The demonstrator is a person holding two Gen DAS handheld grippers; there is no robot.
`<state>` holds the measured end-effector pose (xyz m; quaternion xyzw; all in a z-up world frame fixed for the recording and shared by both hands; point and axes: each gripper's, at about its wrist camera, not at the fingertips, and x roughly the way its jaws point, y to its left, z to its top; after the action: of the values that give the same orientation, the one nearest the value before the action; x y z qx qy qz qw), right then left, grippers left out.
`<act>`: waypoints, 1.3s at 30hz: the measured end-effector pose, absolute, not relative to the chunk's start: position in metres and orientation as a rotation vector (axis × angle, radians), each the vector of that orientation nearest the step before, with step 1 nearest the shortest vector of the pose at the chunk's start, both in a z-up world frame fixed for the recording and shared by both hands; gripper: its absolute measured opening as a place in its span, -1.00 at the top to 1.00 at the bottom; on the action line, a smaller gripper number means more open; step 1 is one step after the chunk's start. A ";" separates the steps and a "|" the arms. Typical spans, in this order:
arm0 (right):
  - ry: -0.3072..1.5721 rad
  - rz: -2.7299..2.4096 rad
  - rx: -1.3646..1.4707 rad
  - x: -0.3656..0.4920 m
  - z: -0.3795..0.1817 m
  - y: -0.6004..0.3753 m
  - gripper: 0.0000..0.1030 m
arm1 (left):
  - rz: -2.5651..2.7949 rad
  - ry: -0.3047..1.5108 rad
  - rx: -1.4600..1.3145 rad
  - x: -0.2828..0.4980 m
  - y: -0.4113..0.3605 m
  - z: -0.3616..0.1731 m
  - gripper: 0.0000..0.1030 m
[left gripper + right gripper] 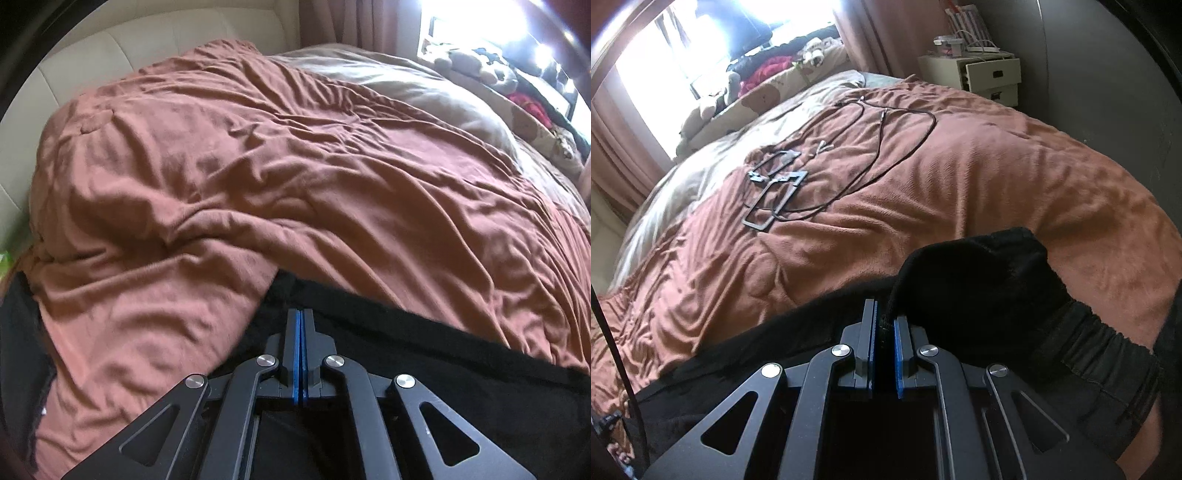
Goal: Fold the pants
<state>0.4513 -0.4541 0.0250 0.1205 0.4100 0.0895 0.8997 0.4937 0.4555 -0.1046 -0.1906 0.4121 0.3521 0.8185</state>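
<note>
Black pants [424, 354] lie across the near edge of a bed covered by a rust-brown blanket [258, 166]. My left gripper [301, 314] is shut, its blue pads pressed together on the upper edge of the black cloth, which runs taut to the right. In the right wrist view the pants [979, 288] bunch up in a hump, and the elastic waistband [1097, 354] hangs off to the right. My right gripper [884, 325] is shut on a fold of the black cloth, which shows as a dark strip between its blue pads.
Black cables [886, 147] and flat grey frames [772, 199] lie mid-bed. A white nightstand [990, 77] stands at the far corner. Stuffed toys [713, 103] and clothes line the bright window. A cream padded headboard [110, 55] backs the bed, with a beige pillow [424, 92] beside it.
</note>
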 end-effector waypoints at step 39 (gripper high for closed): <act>0.845 0.220 0.224 0.450 0.033 -0.454 0.92 | 0.794 1.023 -0.661 0.508 0.454 -0.093 0.96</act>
<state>0.4497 -0.4539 0.0328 0.1081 0.4084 0.1063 0.9001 0.5080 0.4542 -0.0932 -0.3020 0.4676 0.3628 0.7473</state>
